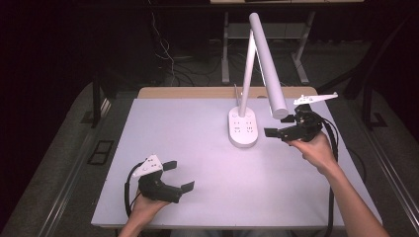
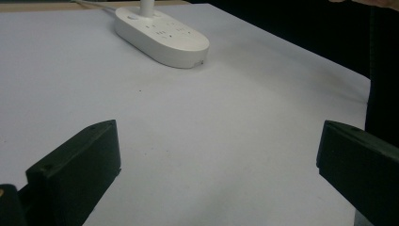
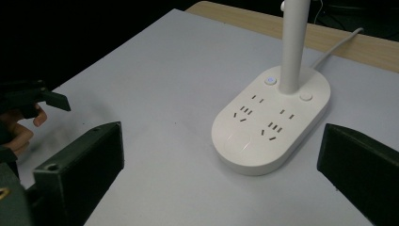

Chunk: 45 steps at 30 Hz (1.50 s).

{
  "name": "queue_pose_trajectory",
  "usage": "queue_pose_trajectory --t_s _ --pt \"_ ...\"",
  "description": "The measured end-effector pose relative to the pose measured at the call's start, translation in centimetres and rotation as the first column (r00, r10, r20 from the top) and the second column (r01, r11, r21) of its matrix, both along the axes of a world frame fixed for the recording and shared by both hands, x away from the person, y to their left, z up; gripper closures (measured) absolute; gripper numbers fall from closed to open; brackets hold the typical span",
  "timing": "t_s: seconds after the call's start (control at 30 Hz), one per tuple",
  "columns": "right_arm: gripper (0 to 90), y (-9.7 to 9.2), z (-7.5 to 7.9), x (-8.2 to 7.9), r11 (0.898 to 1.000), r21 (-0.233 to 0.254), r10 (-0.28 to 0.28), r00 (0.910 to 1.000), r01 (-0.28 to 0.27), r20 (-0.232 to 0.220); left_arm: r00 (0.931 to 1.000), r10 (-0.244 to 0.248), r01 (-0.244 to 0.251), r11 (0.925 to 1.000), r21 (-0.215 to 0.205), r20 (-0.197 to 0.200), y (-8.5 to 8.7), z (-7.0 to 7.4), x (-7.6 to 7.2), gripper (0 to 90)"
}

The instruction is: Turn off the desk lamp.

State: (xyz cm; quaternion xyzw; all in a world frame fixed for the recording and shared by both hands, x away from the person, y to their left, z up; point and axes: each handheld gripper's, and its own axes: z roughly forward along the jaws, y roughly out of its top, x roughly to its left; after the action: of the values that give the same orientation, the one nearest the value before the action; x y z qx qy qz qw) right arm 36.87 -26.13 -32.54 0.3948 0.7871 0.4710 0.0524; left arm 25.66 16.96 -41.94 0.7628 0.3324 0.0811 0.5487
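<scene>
We log a white desk lamp [image 1: 243, 126] standing on the bench [image 1: 197, 148], right of centre and toward the far edge. Its base is a flat oval block with socket slots on top; the oval's long axis runs near-to-far. A stem rises from the far part of the base, and the lamp head [image 1: 269, 69], a long white bar, slants down toward the near right, its lower end just above the right hand-held gripper [image 1: 276, 132].

In the right gripper view the base [image 3: 270, 125] sits between and beyond the two black jaws, a little right of the midline, with a lit button [image 3: 270, 80] to the left of the stem and a plain round button [image 3: 306, 97] to its right. A white cord [image 3: 336, 44] leaves the base toward the far edge.

Right hand-held gripper: held just right of the base, pointing left at it, jaws spread wide, nothing between them. Left hand-held gripper [image 1: 179, 176]: near left of the bench, well apart from the lamp, jaws also wide apart and empty; in its own view the base [image 2: 162, 35] lies far ahead and left of centre.

Our judgement: the right hand is plainly the nearer one, and the lamp lies to its left. The move ahead likely turns on that short leftward reach, either to a button beside the stem or to the head above. The jaws meet the base across its short axis, so a grip on the block itself looks awkward; a press or a hold on the stem seems more workable.
</scene>
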Motion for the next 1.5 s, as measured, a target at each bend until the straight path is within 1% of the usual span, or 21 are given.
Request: queue_pose_trajectory --t_s 0.07,0.1,0.23,0.27,0.3,0.53,0.7,0.8,0.87,0.93,1.03,1.1,1.17,1.2,1.23,1.27,1.3,1.37,1.43,1.47,1.5 --pt "1.0 0.1 0.0 0.2 1.000 -0.001 -0.001 1.0000 0.001 -0.003 1.0000 0.003 -0.003 1.0000 -0.002 -0.002 0.0 0.0 0.0 0.0" --pt "1.0 0.2 0.0 0.7 1.000 -0.001 0.000 1.0000 0.000 -0.003 1.0000 0.003 -0.003 1.0000 -0.001 -0.002 0.1 0.0 0.0 0.0" --pt "1.0 0.4 -0.1 1.4 1.000 -0.004 -0.002 1.0000 0.002 -0.009 1.0000 0.004 -0.004 1.0000 -0.002 -0.002 0.1 0.0 0.0 0.0" --pt "1.0 0.4 -0.1 1.4 1.000 -0.004 -0.002 1.0000 0.002 -0.009 1.0000 0.004 -0.004 1.0000 -0.002 -0.002 0.1 0.0 0.0 0.0" --pt "1.0 0.5 -0.2 1.8 1.000 -0.003 -0.003 0.9999 0.003 -0.013 1.0000 0.004 -0.004 1.0000 -0.001 -0.002 0.1 0.0 0.0 0.0" --pt "1.0 0.7 -0.7 3.0 1.000 0.001 -0.013 0.9998 0.013 -0.016 1.0000 0.006 -0.006 1.0000 -0.003 -0.002 0.2 0.0 0.0 0.0" --pt "1.0 0.8 -1.1 3.7 1.000 -0.006 -0.022 0.9995 0.022 -0.023 0.9999 0.013 -0.013 0.9999 -0.008 -0.002 0.3 0.1 0.0 0.0" --pt "1.0 1.0 -1.4 4.4 0.999 -0.012 -0.034 0.9989 0.033 -0.031 0.9999 0.013 -0.013 0.9999 -0.009 -0.001 0.4 0.1 0.0 0.0" --pt "1.0 1.1 -1.6 4.8 0.999 -0.029 -0.047 0.9984 0.046 -0.031 0.9999 0.013 -0.013 0.9999 -0.008 0.000 0.4 0.1 0.0 0.0" --pt "1.0 1.1 -1.9 5.2 0.998 -0.024 -0.056 0.9976 0.055 -0.042 0.9999 0.013 -0.013 0.9999 -0.009 -0.001 0.4 0.1 0.0 0.0" --pt "1.0 1.2 -2.3 6.0 0.997 -0.023 -0.069 0.9966 0.068 -0.046 0.9999 0.013 -0.013 0.9999 -0.011 -0.001 0.4 0.1 0.0 0.0" --pt "1.0 1.2 -2.5 6.2 0.997 -0.027 -0.073 0.9961 0.072 -0.050 0.9999 0.012 -0.012 0.9999 -0.010 0.000 0.4 0.1 0.0 0.0" --pt "1.0 1.2 -2.8 6.8 0.996 -0.032 -0.083 0.9948 0.081 -0.060 0.9999 0.014 -0.014 0.9998 -0.011 0.000 0.5 0.1 0.0 0.0" --pt "1.0 1.2 -2.9 7.0 0.996 -0.035 -0.088 0.9947 0.087 -0.052 0.9999 0.017 -0.017 0.9998 -0.013 0.000 0.5 0.1 0.0 0.0" --pt "5.6 1.2 -3.1 7.2 0.995 -0.031 -0.097 0.9941 0.095 -0.050 0.9999 0.017 -0.017 0.9998 -0.012 0.001 0.6 0.1 0.1 0.0" --pt "7.8 1.1 -3.2 7.3 0.996 -0.014 -0.085 0.9952 0.084 -0.048 0.9998 0.020 -0.020 0.9997 -0.016 0.001 0.7 0.2 0.0 0.0" --pt "7.9 1.0 -3.3 7.4 0.996 -0.008 -0.092 0.9946 0.092 -0.047 0.9998 0.019 -0.019 0.9997 -0.015 0.002 0.7 0.2 0.0 0.0" --pt "8.0 0.9 -3.6 7.8 0.994 -0.009 -0.106 0.9932 0.106 -0.047 0.9998 0.020 -0.020 0.9996 -0.018 0.002 0.7 0.2 0.0 0.0" --pt "8.9 0.9 -3.7 8.1 0.994 -0.017 -0.107 0.9928 0.107 -0.053 0.9997 0.022 -0.022 0.9996 -0.017 0.007 0.8 0.2 0.1 0.0" --pt "15.0 0.9 -3.9 8.4 0.994 -0.018 -0.106 0.9930 0.105 -0.053 0.9997 0.023 -0.023 0.9996 -0.019 0.007 0.7 0.2 0.1 0.0" --pt "15.1 0.9 -3.9 8.6 0.994 -0.017 -0.108 0.9929 0.107 -0.051 0.9997 0.024 -0.024 0.9995 -0.022 0.007 0.7 0.3 0.1 0.0"
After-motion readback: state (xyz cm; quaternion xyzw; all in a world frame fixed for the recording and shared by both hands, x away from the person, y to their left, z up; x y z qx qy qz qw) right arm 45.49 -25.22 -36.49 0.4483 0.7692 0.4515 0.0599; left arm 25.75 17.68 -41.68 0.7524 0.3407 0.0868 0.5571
